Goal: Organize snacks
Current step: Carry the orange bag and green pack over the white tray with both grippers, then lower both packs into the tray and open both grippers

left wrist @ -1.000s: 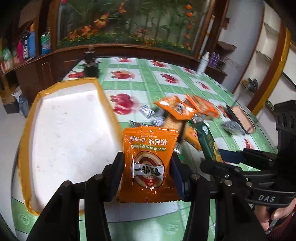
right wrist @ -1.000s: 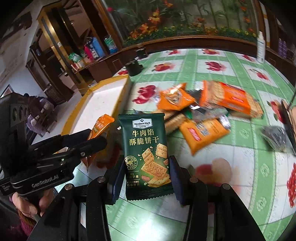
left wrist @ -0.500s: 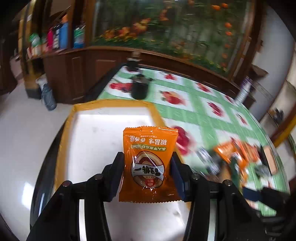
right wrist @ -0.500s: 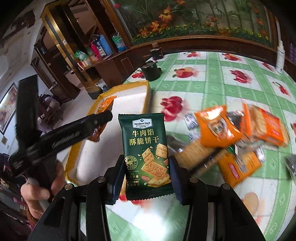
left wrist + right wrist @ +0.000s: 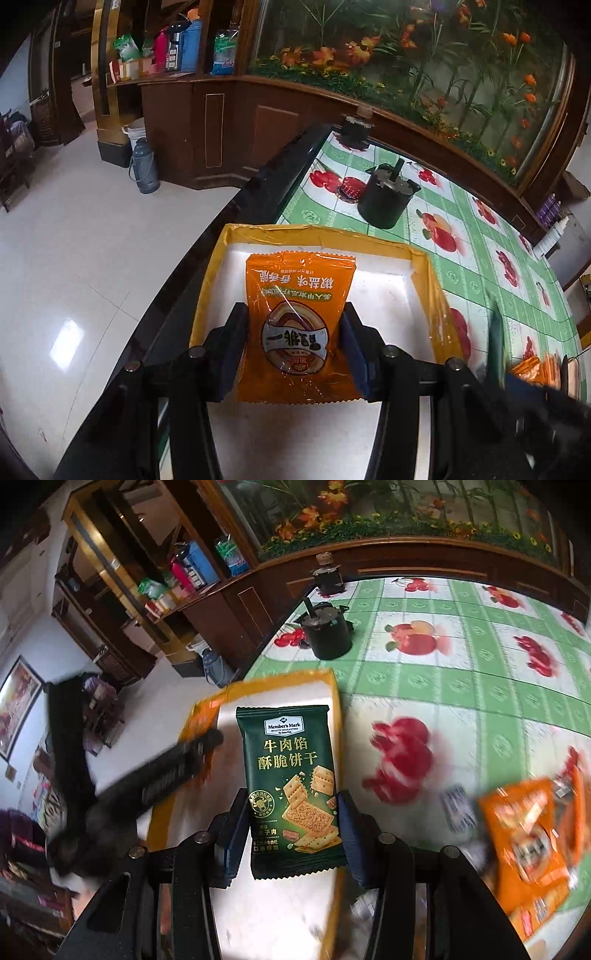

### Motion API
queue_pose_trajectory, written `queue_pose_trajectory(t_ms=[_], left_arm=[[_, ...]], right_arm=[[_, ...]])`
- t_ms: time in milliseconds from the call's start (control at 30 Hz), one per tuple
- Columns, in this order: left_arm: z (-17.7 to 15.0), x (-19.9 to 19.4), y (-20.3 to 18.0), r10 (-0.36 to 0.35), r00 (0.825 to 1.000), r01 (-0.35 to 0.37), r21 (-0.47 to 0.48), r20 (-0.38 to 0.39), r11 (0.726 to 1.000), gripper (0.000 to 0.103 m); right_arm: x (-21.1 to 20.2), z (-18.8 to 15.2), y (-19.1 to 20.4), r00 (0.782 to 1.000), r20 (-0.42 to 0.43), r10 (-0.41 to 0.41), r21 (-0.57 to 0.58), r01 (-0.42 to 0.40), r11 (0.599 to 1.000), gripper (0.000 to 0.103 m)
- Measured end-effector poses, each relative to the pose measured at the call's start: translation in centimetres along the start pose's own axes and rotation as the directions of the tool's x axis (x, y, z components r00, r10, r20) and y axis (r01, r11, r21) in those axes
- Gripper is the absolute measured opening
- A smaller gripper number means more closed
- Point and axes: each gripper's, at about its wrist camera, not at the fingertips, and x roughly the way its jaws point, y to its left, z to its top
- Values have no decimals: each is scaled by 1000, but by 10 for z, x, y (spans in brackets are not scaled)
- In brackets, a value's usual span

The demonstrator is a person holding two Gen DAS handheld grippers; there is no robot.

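Two packets in hand, none in the box yet.
Left gripper (image 5: 295, 332) clamps an orange foil snack packet (image 5: 297, 328), right gripper (image 5: 291, 823) a dark green cracker packet (image 5: 293, 794), both over the empty yellow-rimmed white foam box (image 5: 388, 254); an orange pile (image 5: 528, 842) waits.

Green cracker packet (image 5: 291, 786): "Member's Mark", below it 牛肉馅 酥脆饼干. Orange packet (image 5: 295, 325): print upside down, only 椒盐味 legible.

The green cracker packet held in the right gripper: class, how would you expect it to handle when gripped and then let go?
The green cracker packet stands upright between the right gripper's fingers, so it is probably fairly stiff. Its glossy film looks slippery. Flat and likely light, it should drop flat into the yellow-rimmed tray, not roll; the pictured crackers could break.
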Motion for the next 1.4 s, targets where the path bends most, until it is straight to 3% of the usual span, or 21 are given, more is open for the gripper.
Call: queue_pose_trajectory(t_ms=[267,467,1133,1400], left_arm=[[-3,19,-4,-2,999,2,2,-52,1000,49],[-5,24,-8,24,998,-23,16,-59,1000,49],[-15,24,-21,138,989,-133,85,-52,987,49],[-17,25,-19,141,989,-137,88,-52,987,53]], right_arm=[[47,30,-2,998,-14,54,97,-52,994,50],[64,33,-5,998,-29,56,119,-53,992,50],[77,27,14,999,-31,-31,18,32,999,51],[78,25,16,999,-27,-45,9,46,999,51]])
